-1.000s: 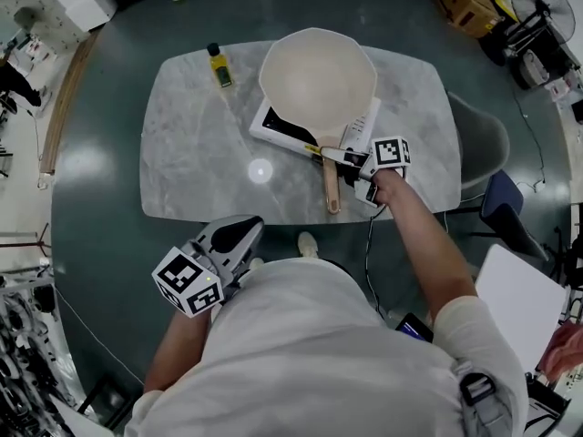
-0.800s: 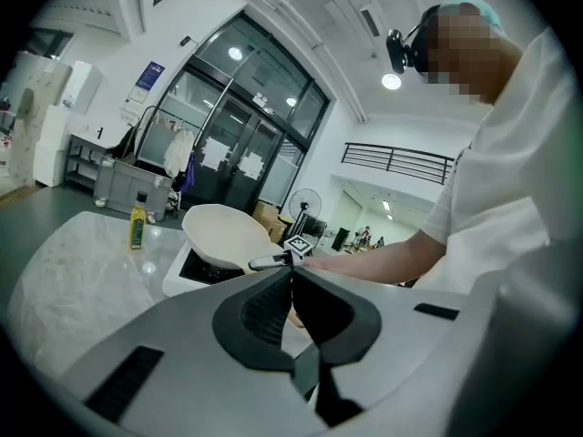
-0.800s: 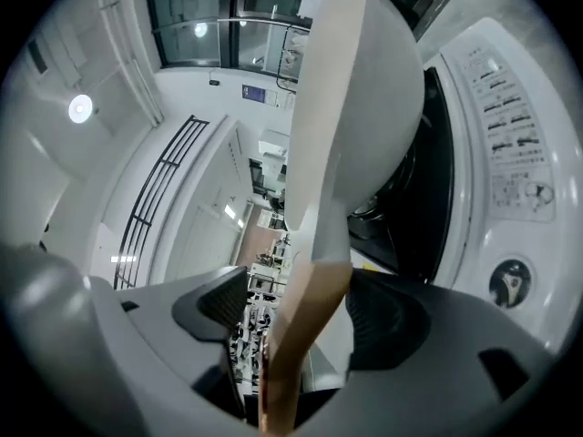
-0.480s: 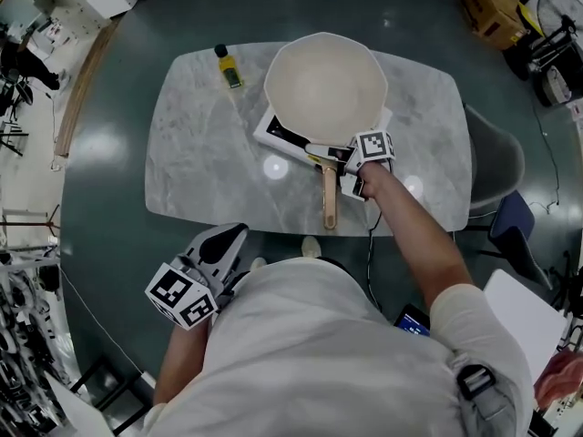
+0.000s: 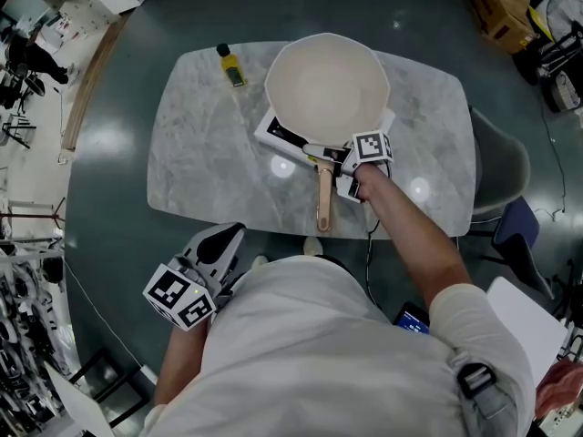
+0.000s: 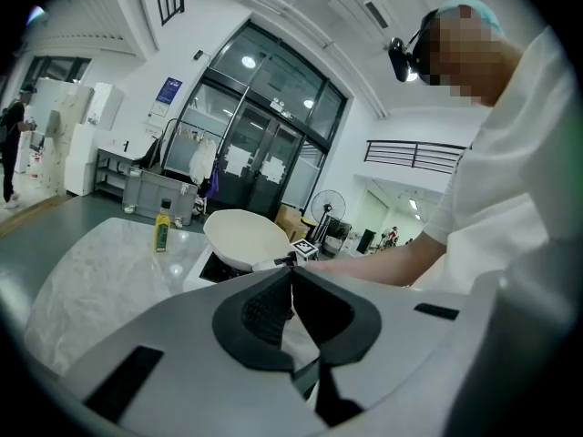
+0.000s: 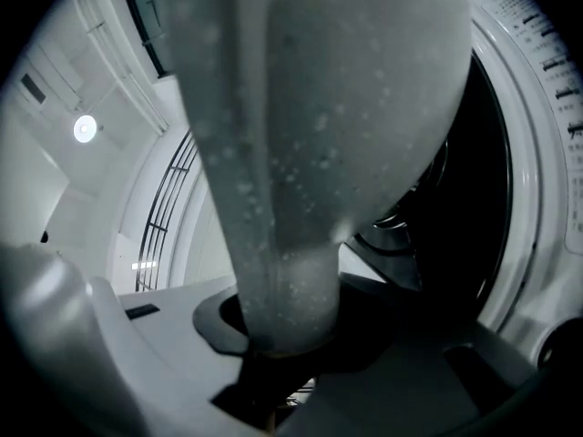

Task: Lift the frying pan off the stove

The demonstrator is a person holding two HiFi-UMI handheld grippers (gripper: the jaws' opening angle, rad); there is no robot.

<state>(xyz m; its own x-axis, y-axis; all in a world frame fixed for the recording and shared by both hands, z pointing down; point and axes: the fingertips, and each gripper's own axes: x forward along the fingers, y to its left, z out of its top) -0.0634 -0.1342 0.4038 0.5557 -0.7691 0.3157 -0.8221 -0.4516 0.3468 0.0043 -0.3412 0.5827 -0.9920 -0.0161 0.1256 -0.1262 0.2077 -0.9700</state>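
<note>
A cream frying pan [image 5: 326, 85] sits on a white and black stove [image 5: 273, 133] on the marble table [image 5: 200, 162]. Its wooden handle [image 5: 323, 203] points toward me. My right gripper [image 5: 319, 156] reaches in from the right at the handle's neck; its jaws have just been closing and now clamp that neck. In the right gripper view the pan [image 7: 310, 107] looms above the jaws of the right gripper [image 7: 287, 326], with the stove [image 7: 537, 153] behind. My left gripper [image 5: 226, 237] hangs near my body below the table edge, shut and empty; the left gripper [image 6: 291, 276] faces the pan [image 6: 241, 235].
A small yellow bottle [image 5: 231, 66] stands at the table's far left; the bottle [image 6: 162, 230] also shows in the left gripper view. A grey chair [image 5: 501, 167] stands to the right of the table. A cable [image 5: 369, 244] drops off the near edge.
My right gripper slid left onto the neck of the pan handle and its jaws closed around it. The left gripper has barely shifted. The pan stays on the stove.
</note>
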